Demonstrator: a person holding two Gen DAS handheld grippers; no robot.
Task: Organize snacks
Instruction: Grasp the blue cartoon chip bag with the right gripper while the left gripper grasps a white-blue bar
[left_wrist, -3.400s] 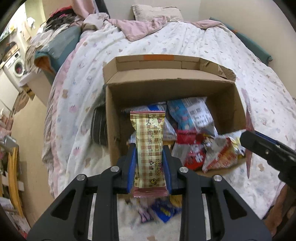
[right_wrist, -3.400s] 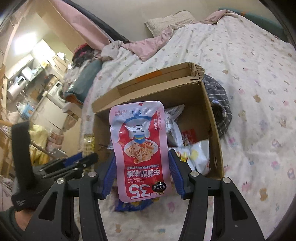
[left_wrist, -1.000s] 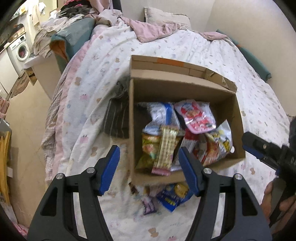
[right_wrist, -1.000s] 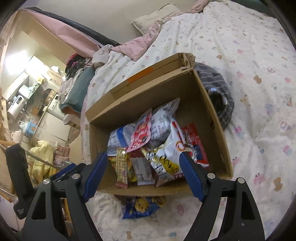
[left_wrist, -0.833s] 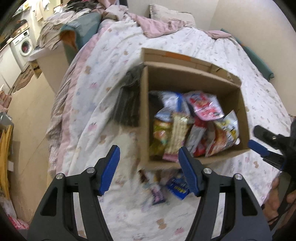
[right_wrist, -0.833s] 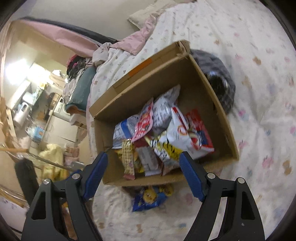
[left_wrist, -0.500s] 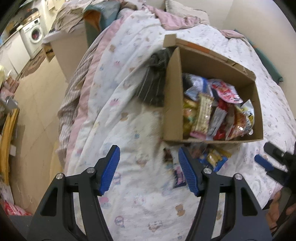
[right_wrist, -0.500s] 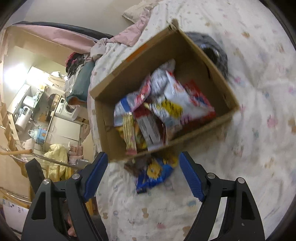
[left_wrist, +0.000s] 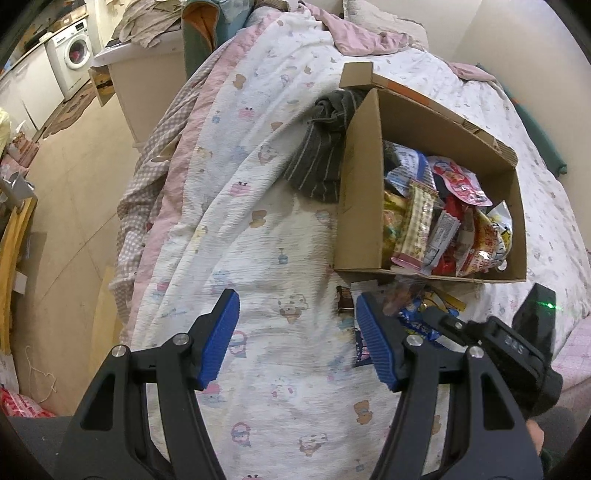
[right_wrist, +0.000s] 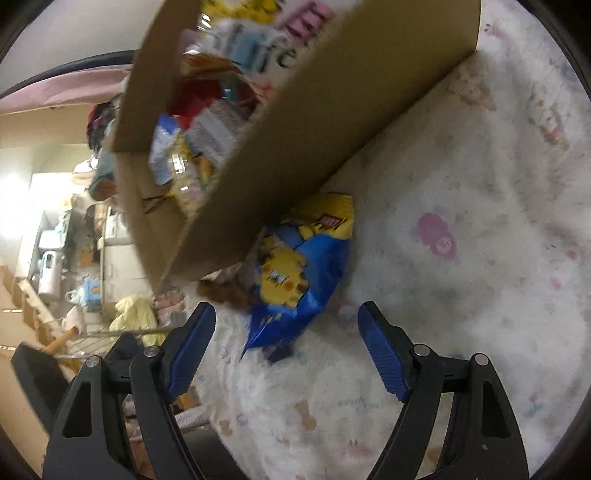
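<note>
A cardboard box (left_wrist: 360, 206) full of snack packets sits on the bed; it also shows in the right wrist view (right_wrist: 295, 122). A checkered wafer bar (left_wrist: 415, 221) and a pink packet (left_wrist: 461, 184) lie inside. A blue and yellow snack bag (right_wrist: 299, 269) and a few other packets (left_wrist: 417, 314) lie on the quilt at the box's near wall. My left gripper (left_wrist: 297, 338) is open and empty over the quilt, left of those packets. My right gripper (right_wrist: 286, 349) is open and empty, low over the blue bag; it shows at the lower right of the left wrist view (left_wrist: 491, 332).
A dark striped cloth (left_wrist: 325, 147) lies against the box's left side. The bed's edge (left_wrist: 136, 229) drops to the floor on the left. A washing machine (left_wrist: 72, 55) and a cabinet (left_wrist: 147, 81) stand beyond.
Both grippers let their packets go into the box, then drew back. The left swung left over the quilt. The right dropped low toward the blue bag in front of the box.
</note>
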